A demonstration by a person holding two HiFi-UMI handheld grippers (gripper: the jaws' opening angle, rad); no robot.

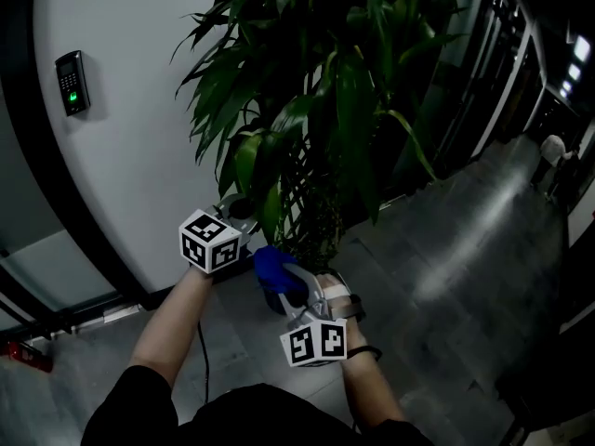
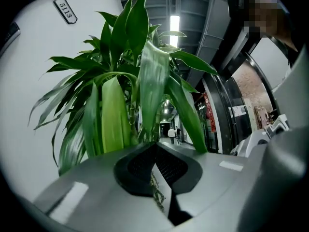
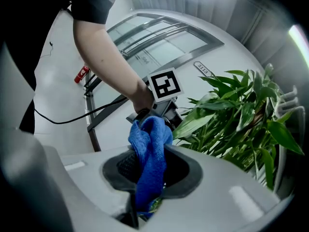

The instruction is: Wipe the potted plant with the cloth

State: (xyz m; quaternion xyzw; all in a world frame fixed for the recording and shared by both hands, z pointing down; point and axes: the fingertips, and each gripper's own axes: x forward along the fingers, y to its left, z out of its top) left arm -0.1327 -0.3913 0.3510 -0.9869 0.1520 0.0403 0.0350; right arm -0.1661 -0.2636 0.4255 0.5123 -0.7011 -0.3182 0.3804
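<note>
Left gripper (image 2: 156,153) jaws pinch a leaf (image 2: 152,93) of the potted plant (image 1: 321,110). Right gripper (image 3: 150,166) jaws clamp the blue cloth (image 3: 148,151), with more leaves crowding beyond them.

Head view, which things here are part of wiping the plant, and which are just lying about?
In the job:
plant
leaf, clamped in the left tool
cloth, clamped in the right tool

Just about:
keypad on the wall
number plate
red object low by the wall
</note>
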